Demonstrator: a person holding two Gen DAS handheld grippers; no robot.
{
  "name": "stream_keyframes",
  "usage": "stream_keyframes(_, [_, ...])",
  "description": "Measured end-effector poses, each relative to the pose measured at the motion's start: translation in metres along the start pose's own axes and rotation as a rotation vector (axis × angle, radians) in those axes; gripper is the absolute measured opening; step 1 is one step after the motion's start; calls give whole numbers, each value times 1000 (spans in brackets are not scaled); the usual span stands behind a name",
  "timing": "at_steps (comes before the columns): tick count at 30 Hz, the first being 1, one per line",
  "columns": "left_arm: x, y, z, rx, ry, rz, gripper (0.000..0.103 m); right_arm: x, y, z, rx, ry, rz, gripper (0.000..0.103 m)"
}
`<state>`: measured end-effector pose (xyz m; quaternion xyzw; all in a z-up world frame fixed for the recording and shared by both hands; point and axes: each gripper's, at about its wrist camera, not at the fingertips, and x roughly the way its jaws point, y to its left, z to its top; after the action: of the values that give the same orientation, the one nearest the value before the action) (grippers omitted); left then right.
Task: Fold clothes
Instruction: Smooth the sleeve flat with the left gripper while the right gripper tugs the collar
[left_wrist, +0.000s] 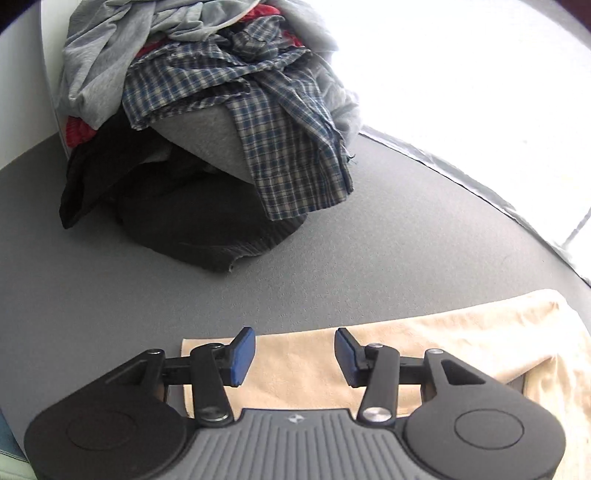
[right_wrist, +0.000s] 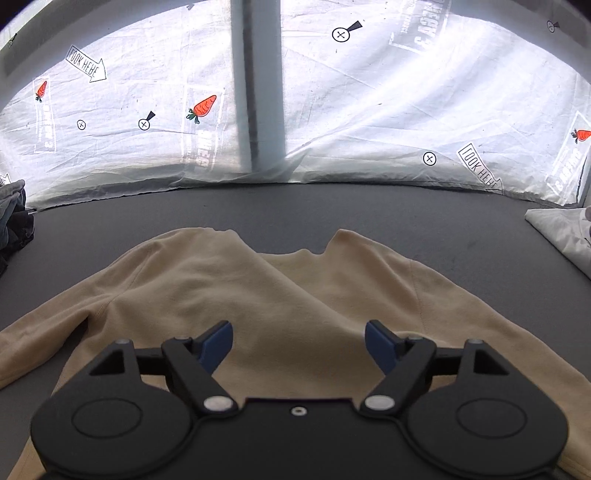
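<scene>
Left wrist view: left hand-held gripper (left_wrist: 294, 356) jaws apart, nothing between them, above flat beige cotton top (left_wrist: 461, 332) on grey counter (left_wrist: 369, 229); heap of crumpled clothes (left_wrist: 207, 110) beyond. Right wrist view: right hand-held gripper (right_wrist: 298, 345) spread wide, empty, over the top's sleeves, apparently crossed.

A grey mat (right_wrist: 332, 214) carries everything. A beige top (right_wrist: 280, 295) lies spread flat on its near middle, both sleeves folded in across the body. At far left sits a heap of clothes (left_wrist: 207, 110), with a dark garment (left_wrist: 192, 221) at its foot touching the mat. A white cloth (right_wrist: 561, 232) lies at the right edge.
</scene>
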<state>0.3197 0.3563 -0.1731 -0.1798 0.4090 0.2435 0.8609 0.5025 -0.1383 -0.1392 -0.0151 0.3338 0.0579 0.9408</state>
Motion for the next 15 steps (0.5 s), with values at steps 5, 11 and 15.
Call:
stream_keyframes(5, [18, -66, -27, 49, 93, -62, 50, 46, -50, 31, -87, 22, -25, 38])
stream_keyframes(11, [22, -131, -58, 99, 166, -141, 57, 107, -95, 61, -120, 54, 94, 57])
stream_keyframes(15, [22, -162, -74, 143, 172, -106, 61, 137, -106, 65, -119, 120, 224, 59])
